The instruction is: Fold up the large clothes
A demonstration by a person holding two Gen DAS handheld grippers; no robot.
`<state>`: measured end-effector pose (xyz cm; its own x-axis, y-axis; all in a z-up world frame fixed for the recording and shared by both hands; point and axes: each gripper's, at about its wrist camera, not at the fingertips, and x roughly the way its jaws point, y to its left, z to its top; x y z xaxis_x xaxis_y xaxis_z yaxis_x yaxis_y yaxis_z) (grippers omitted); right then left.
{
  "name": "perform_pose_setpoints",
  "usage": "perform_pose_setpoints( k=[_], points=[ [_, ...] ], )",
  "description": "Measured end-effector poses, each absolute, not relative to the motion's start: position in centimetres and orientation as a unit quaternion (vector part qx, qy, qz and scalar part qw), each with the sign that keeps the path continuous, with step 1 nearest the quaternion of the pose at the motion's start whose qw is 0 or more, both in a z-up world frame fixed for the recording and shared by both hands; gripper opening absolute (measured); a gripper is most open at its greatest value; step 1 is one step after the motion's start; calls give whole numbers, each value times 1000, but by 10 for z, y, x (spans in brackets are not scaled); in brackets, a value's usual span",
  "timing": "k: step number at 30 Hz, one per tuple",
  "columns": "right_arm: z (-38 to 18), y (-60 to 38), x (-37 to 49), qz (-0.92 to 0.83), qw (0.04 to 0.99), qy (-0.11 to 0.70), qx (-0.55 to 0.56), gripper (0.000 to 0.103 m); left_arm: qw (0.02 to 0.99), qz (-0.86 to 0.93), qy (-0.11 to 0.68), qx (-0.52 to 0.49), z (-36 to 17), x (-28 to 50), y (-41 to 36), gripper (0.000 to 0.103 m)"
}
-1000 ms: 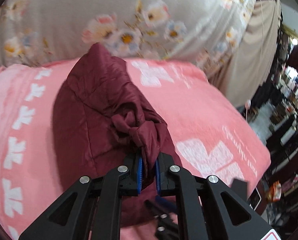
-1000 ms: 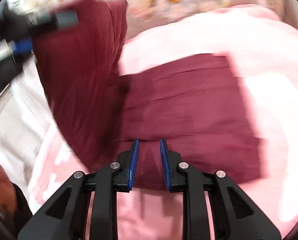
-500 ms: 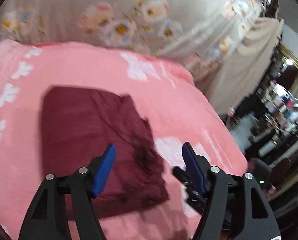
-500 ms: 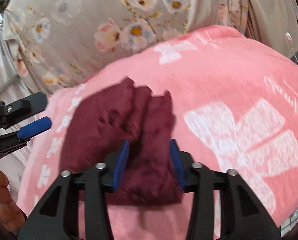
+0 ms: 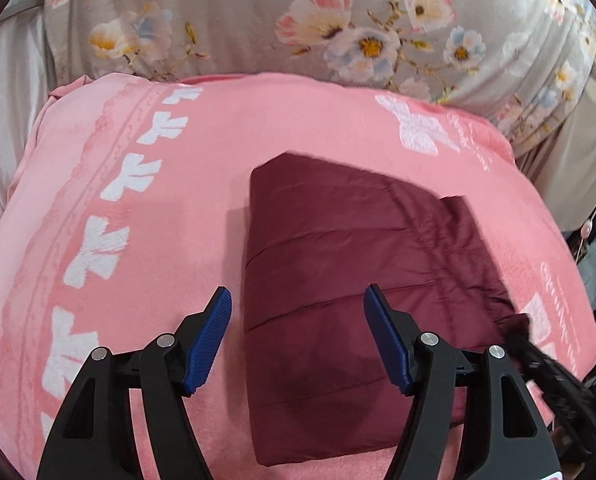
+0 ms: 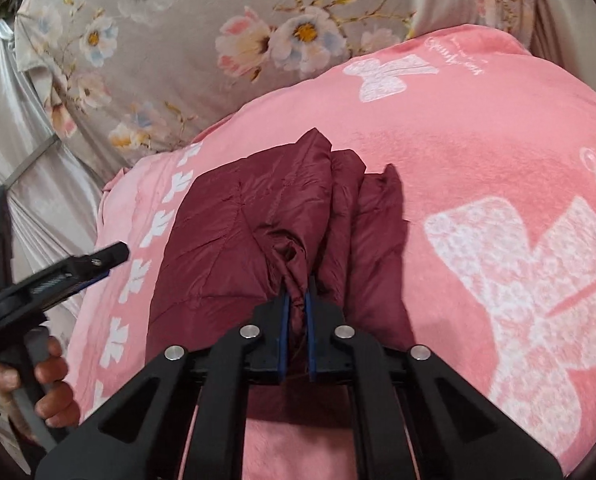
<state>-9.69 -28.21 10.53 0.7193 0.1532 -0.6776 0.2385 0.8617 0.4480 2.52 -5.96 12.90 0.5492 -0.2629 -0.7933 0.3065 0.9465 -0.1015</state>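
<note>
On the pink blanket [image 5: 146, 272], the folded maroon jacket [image 5: 337, 280] is lying lengthwise ahead of the gaping, empty left tongs [image 5: 298, 338], while the right tongs [image 6: 296, 320] are pinching its nearer right edge.

Under my cameras I see a pink blanket [image 5: 186, 208] spread over the bed, soft and fleecy, with a column of white bow shapes [image 5: 134, 176] running down its left side and larger white bows [image 6: 381, 76] with faint cursive lettering nearer the far and right edges. Behind it lies a grey floral cover [image 5: 337, 28] printed with pink, white and blue blossoms. To the far left I make out pale, shiny draped fabric [image 6: 38, 176]. At the right edge, dim room clutter stays too blurred to identify.
</note>
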Motion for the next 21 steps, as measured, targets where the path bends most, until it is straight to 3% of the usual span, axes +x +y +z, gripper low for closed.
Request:
perform_pose_setpoints(
  k=[4, 21],
  points=[
    [83, -284, -114, -62, 879, 407, 239, 5, 858, -172, 480, 52, 98, 17, -75, 58],
    [21, -276, -108, -88, 858, 451, 228, 5, 851, -144, 490, 124, 48, 2, -107, 58]
  ],
)
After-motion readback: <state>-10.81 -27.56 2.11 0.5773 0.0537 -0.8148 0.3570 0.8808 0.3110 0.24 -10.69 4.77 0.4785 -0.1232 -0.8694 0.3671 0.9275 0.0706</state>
